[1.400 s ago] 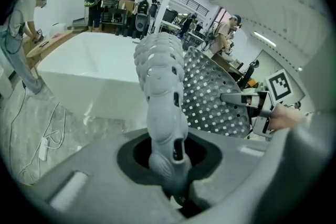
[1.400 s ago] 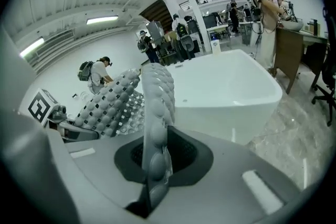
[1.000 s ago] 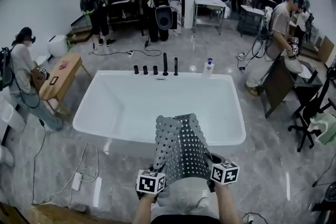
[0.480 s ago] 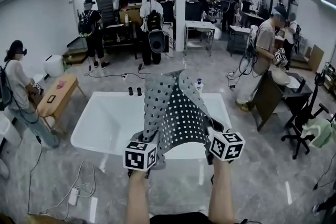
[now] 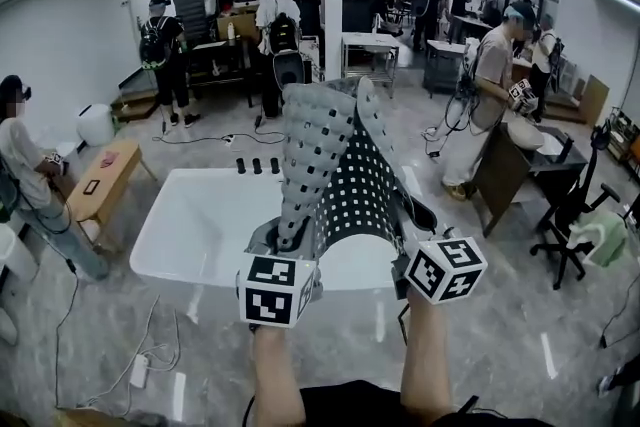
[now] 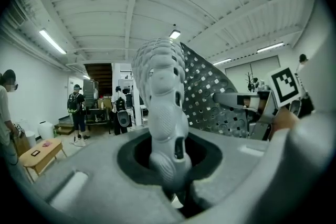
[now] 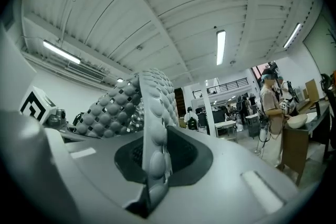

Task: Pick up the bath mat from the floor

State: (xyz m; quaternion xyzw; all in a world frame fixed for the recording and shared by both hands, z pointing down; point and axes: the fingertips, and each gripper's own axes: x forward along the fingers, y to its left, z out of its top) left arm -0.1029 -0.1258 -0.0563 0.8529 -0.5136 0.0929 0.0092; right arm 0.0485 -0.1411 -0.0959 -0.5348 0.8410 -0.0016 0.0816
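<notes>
Your left tongs (image 5: pixel 282 245) are clamped on the near left edge of the grey bath mat (image 5: pixel 335 165). Your right tongs (image 5: pixel 408 230) are pinched tight on its near right edge. The mat is off the floor (image 5: pixel 500 335), in mid-air between the two. It curves up and away from you in an arch, with its rows of square holes showing. Below and beyond it stands the white bathtub (image 5: pixel 185 225), with black taps (image 5: pixel 257 166) on its far rim. A person (image 5: pixel 490 85) stands far right.
</notes>
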